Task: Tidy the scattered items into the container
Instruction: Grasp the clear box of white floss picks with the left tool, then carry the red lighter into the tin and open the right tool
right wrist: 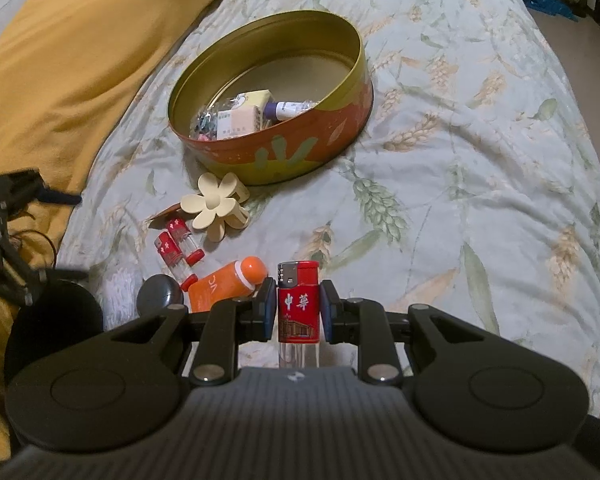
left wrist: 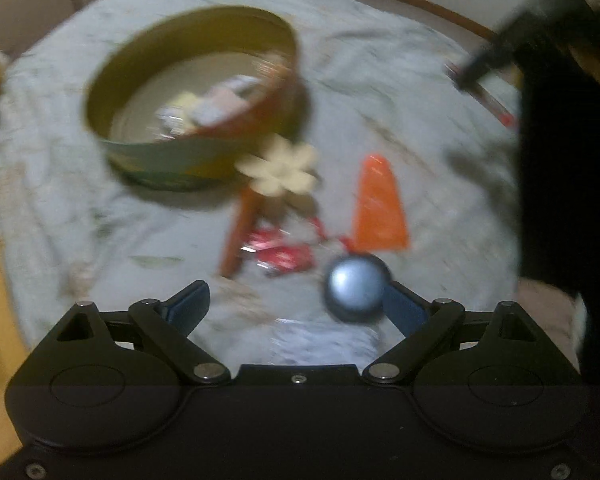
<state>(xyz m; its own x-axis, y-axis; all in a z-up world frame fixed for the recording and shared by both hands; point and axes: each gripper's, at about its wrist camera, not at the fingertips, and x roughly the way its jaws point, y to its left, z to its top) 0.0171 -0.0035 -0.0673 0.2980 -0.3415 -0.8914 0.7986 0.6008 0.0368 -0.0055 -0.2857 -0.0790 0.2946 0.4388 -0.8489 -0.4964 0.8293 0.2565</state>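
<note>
On the bed, the right tool (right wrist: 298, 306) grips a small, light, rigid lighter (right wrist: 299, 304) by its smooth, likely slippery sides, near the tin (right wrist: 340, 120), while the left tool (left wrist: 296, 304) hangs spread apart.

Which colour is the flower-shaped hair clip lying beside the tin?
Cream. The hair clip shows best in the right wrist view, near the tin.
</note>
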